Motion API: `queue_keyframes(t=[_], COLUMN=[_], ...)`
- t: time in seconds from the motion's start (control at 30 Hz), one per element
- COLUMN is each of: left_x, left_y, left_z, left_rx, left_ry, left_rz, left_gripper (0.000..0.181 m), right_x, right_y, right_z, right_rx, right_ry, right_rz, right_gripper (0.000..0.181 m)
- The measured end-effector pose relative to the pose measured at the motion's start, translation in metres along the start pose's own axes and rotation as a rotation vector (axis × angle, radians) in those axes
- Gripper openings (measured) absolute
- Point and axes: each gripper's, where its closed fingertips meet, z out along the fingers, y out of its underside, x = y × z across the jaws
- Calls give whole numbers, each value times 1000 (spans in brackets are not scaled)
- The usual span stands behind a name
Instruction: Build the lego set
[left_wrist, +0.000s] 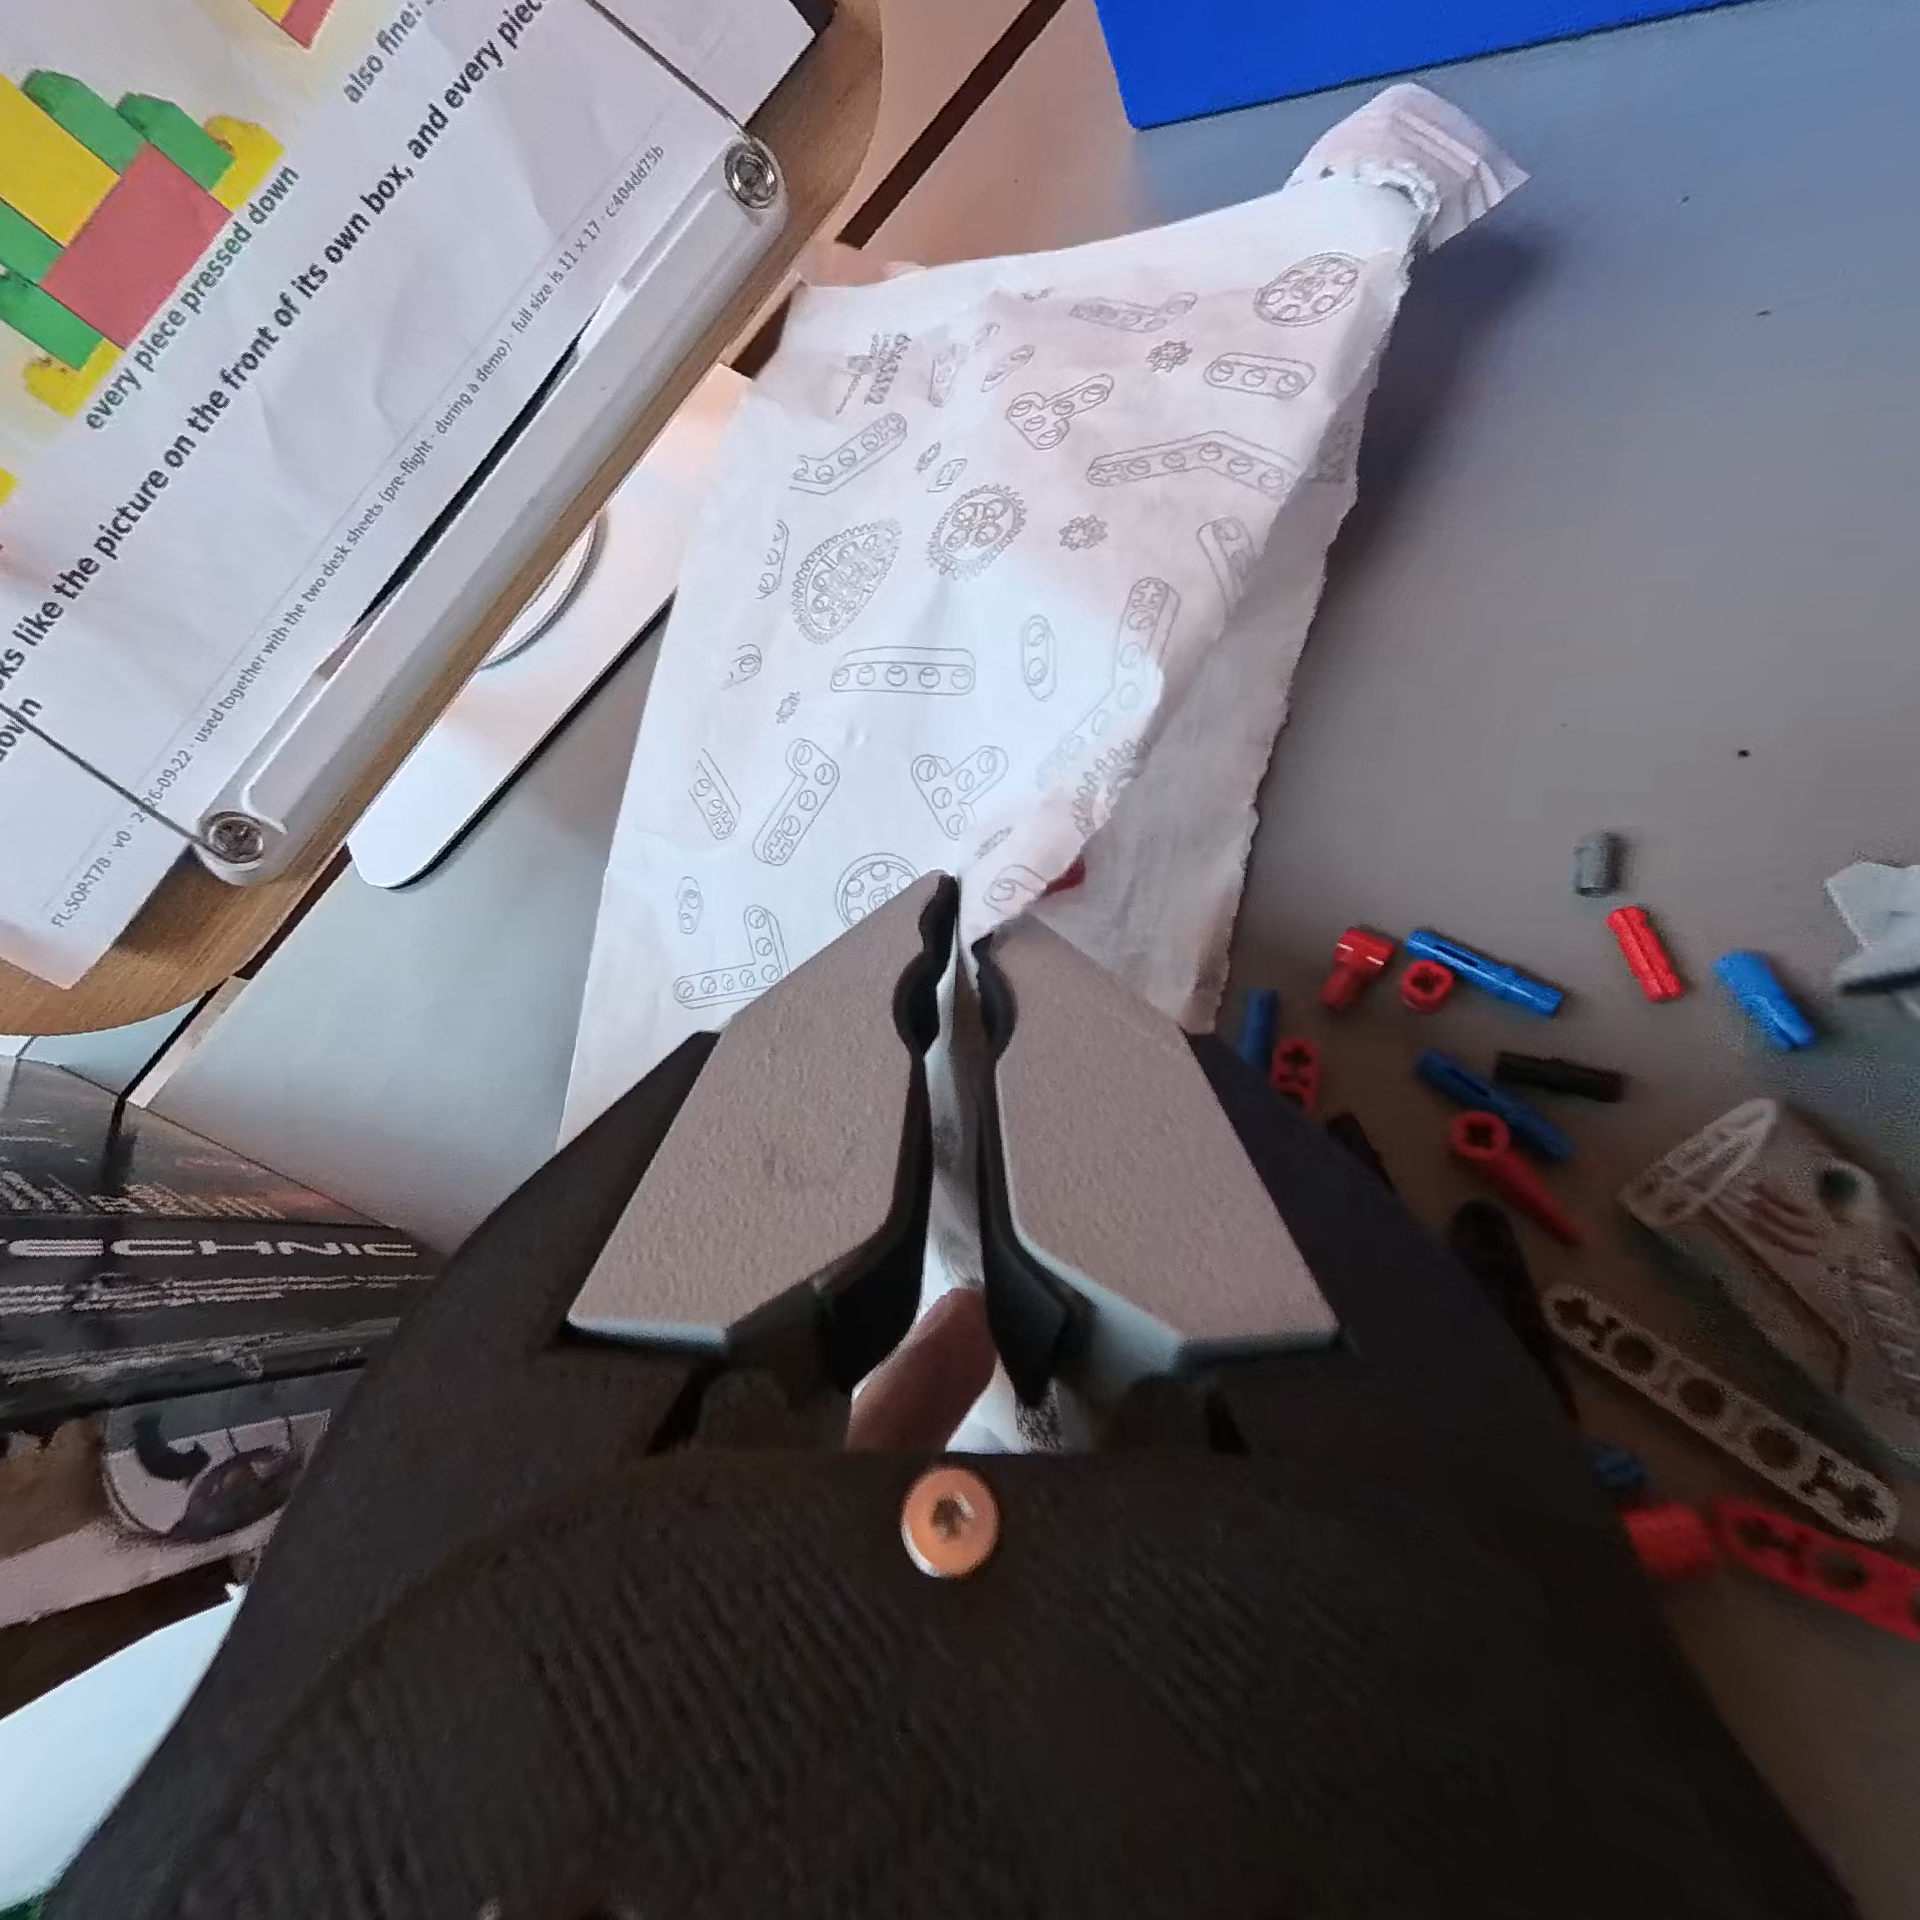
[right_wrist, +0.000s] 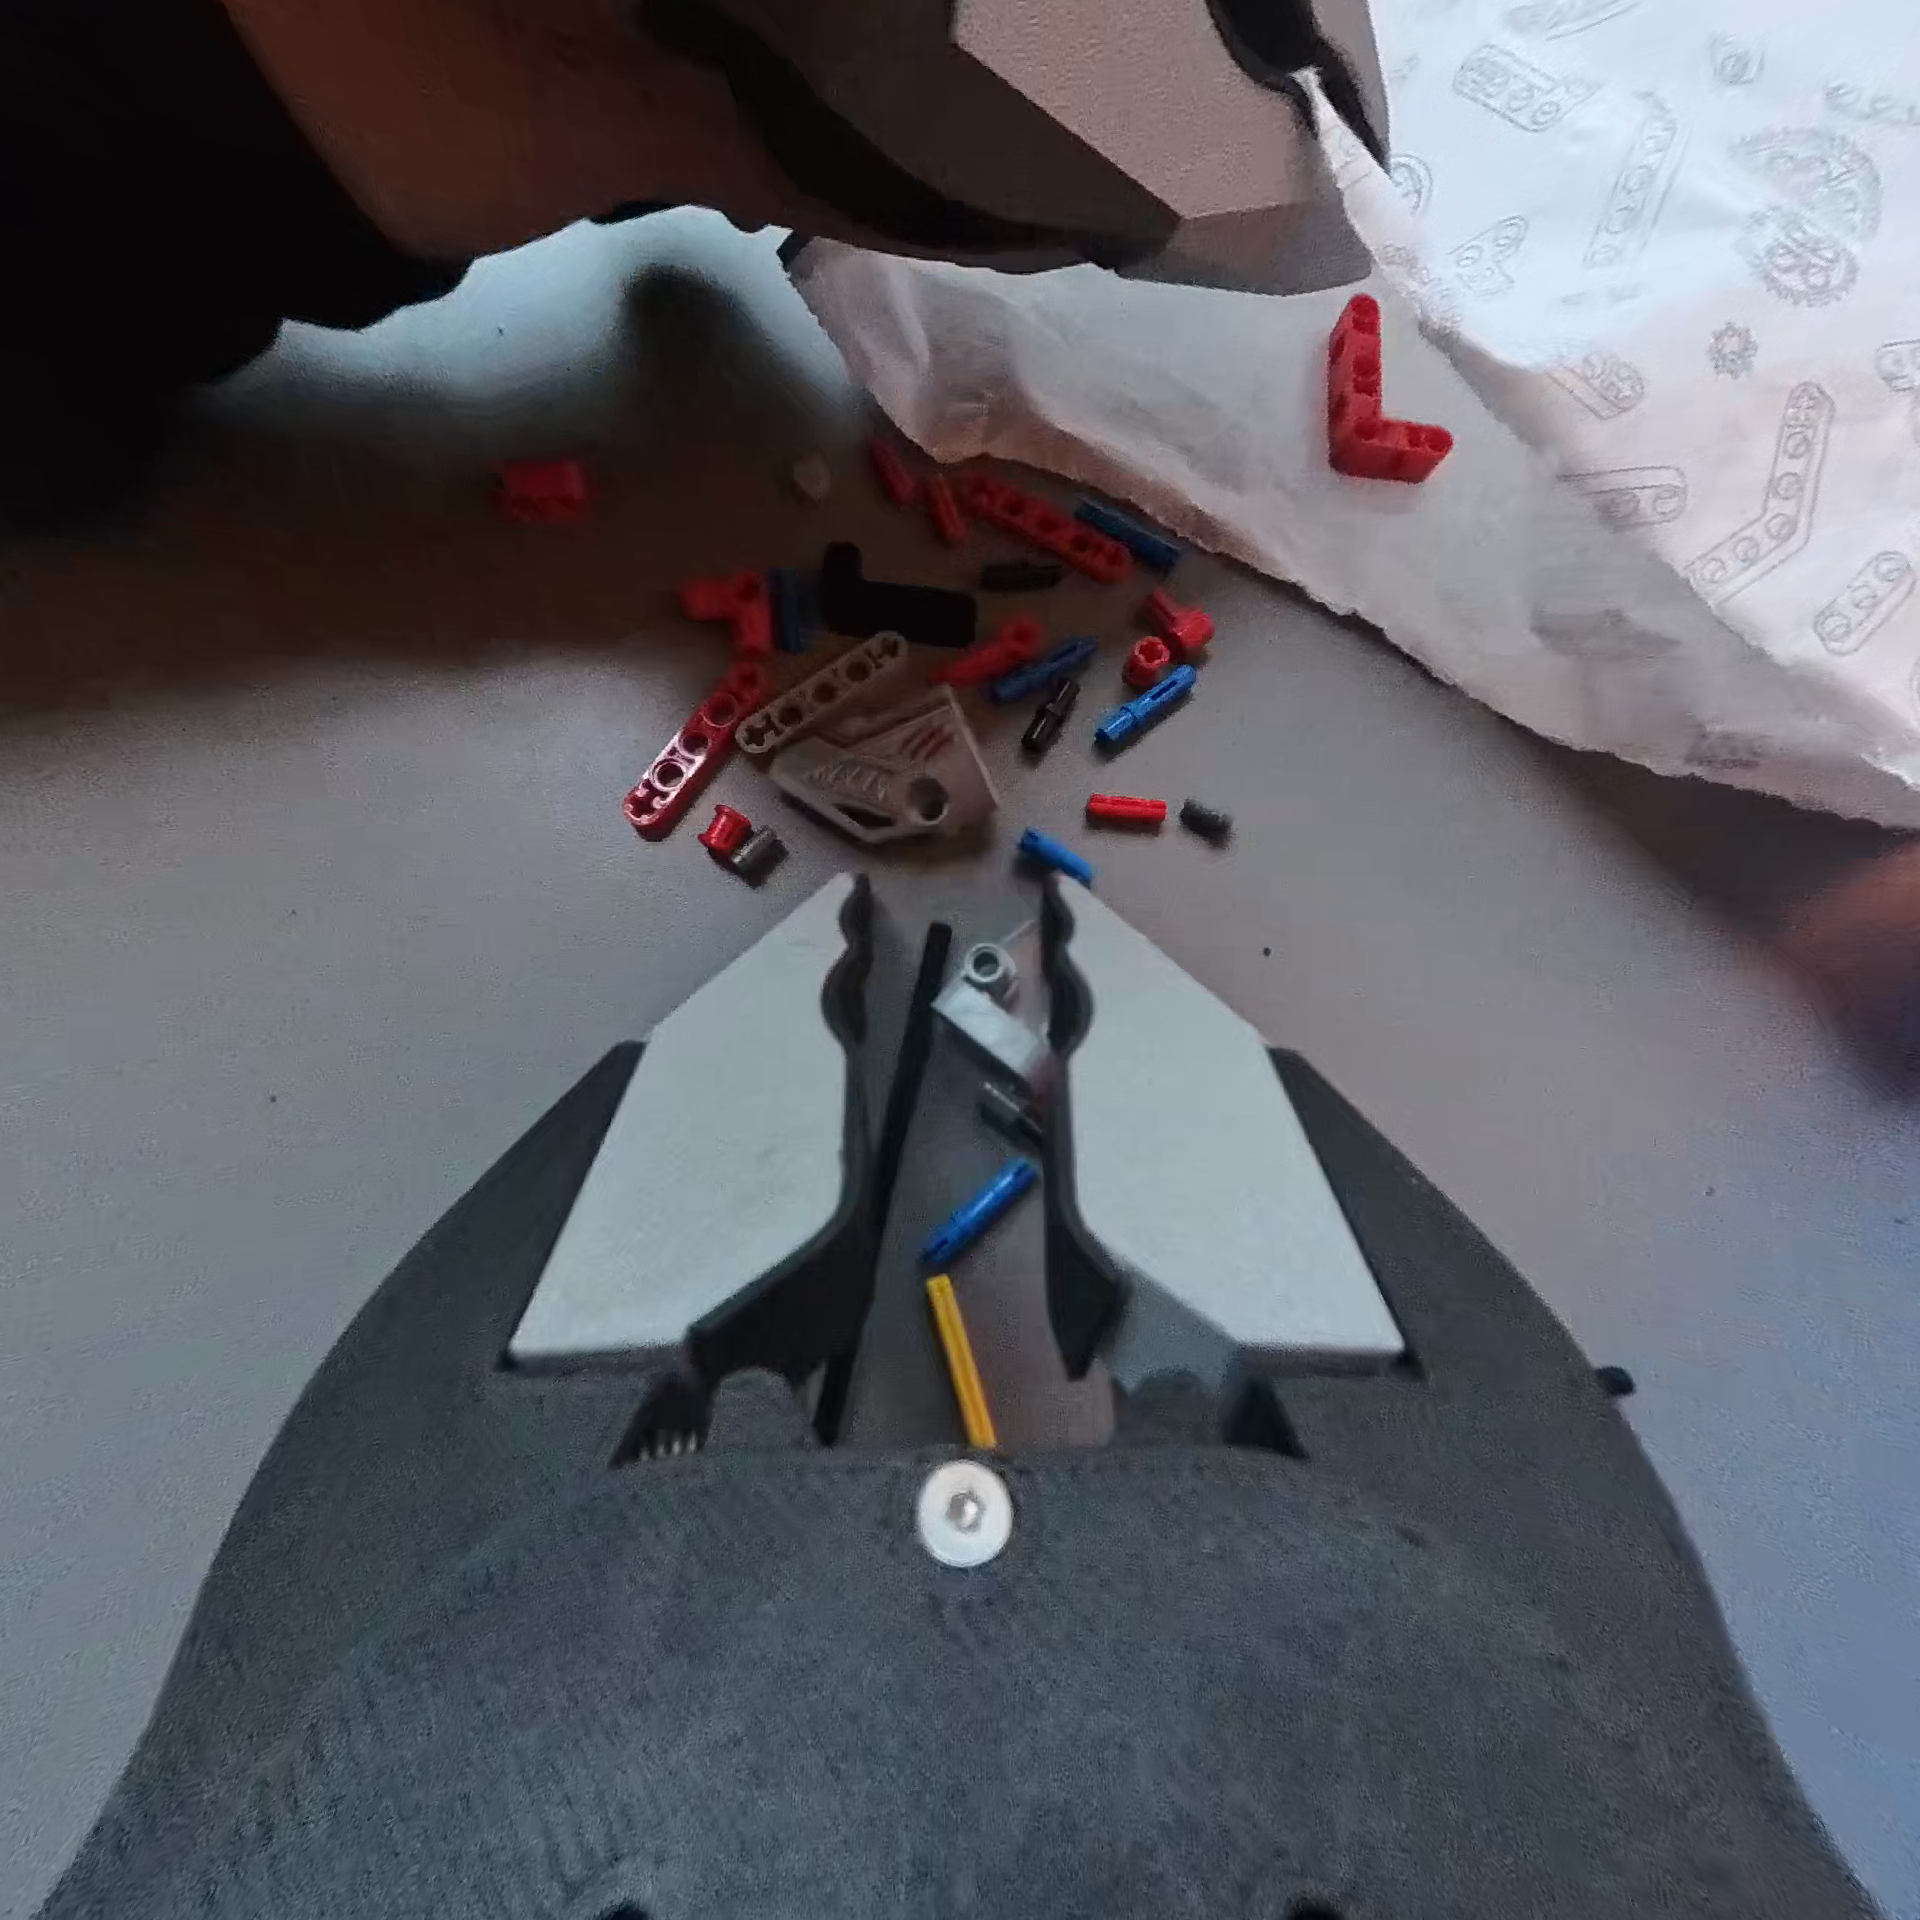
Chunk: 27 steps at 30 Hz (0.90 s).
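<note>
My left gripper (left_wrist: 961, 914) is shut on the edge of a white paper bag (left_wrist: 987, 582) printed with part outlines, and holds it lifted over the grey table. In the right wrist view the bag (right_wrist: 1662, 416) hangs at the upper right from the left gripper (right_wrist: 1330, 104), with a red L-shaped beam (right_wrist: 1371, 416) lying on its torn lower part. Loose red, blue and black pins and beams (right_wrist: 883, 675) and a grey panel piece (right_wrist: 894, 779) lie scattered on the table. My right gripper (right_wrist: 953, 888) is open and empty above a black axle (right_wrist: 904, 1143), a blue pin (right_wrist: 982, 1210) and a yellow axle (right_wrist: 961, 1361).
A wooden stand with a printed sheet (left_wrist: 312, 416) under a metal clamp bar (left_wrist: 499, 520) is at the left. A black set box (left_wrist: 187, 1299) lies at the lower left. Loose pieces (left_wrist: 1507, 1039) lie right of the left gripper. A blue panel (left_wrist: 1455, 42) is at the back. Tip to tip, the grippers are about 15 cm apart. The black axle (right_wrist: 904, 1143) is about 5 cm from my right fingertips.
</note>
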Motion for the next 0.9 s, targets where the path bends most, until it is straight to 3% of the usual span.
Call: queue_keyframes(t=[0.23, 0.43, 0.57, 0.67, 0.73, 0.9], left_x=[0, -1, -3, -4, -3, -7], left_y=[2, 1, -1, -3, -8, -8], left_z=[1, -1, -4, -5, -8, -10], left_rx=[-7, -7, -3, 10, 37, 38], left_ry=[6, -3, -12, -12, -6, -14], left_rz=[1, 26, 40, 41, 51, 53], left_gripper=[0, 0, 0, 0, 0, 0], right_x=[26, 96, 161, 170, 169, 165], right_y=[1, -43, -40, -33, -33, -33], right_z=[-17, -18, -8, -1, -1, -5], right_rx=[46, 133, 75, 64, 73, 108], right_ry=[27, 250, 504, 519, 510, 471], right_rz=[41, -67, -104, -100, -118, -97], right_gripper=[43, 49, 63, 72, 63, 12])
